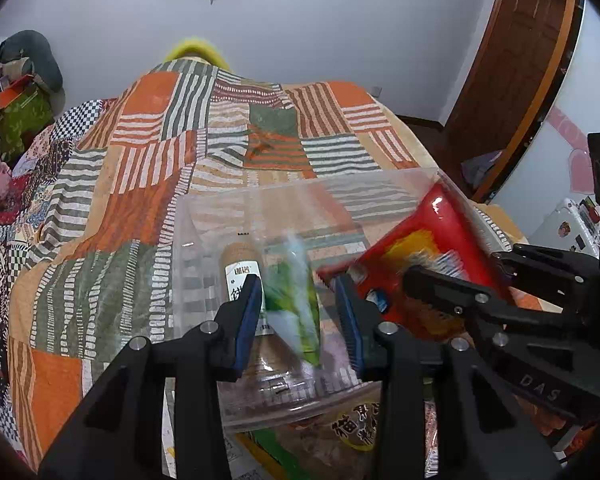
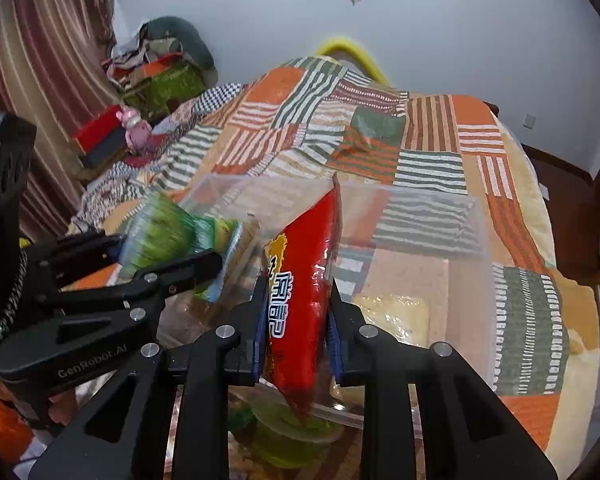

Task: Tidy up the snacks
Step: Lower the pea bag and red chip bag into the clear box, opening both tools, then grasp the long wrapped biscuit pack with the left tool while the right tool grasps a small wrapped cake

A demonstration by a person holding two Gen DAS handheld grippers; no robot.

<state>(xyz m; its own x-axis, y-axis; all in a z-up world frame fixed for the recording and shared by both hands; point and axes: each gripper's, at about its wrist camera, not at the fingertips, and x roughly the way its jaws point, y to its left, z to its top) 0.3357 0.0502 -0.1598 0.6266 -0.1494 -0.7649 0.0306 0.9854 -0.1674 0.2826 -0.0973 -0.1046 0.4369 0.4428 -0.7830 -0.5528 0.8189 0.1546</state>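
A clear plastic bin [image 1: 204, 216] [image 2: 472, 216] sits on the patchwork bed. In the left wrist view my left gripper [image 1: 300, 312] has its jaws apart around a blurred green snack bag [image 1: 296, 312] inside the bin; whether the pads grip it is unclear. A brown cylinder pack [image 1: 244, 272] lies in the bin beside it. My right gripper [image 2: 296, 328] is shut on a red snack bag [image 2: 304, 288] [image 1: 424, 248] and holds it upright over the bin's near rim. The left gripper with the green bag [image 2: 160, 232] shows at left in the right wrist view.
A pale yellow packet [image 2: 396, 312] lies in the bin. A green jelly cup [image 2: 296, 432] and a brown snack pack with yellow label [image 1: 352, 424] lie in front of the bin. Clutter and a pink toy [image 2: 132, 128] sit at the bed's far left.
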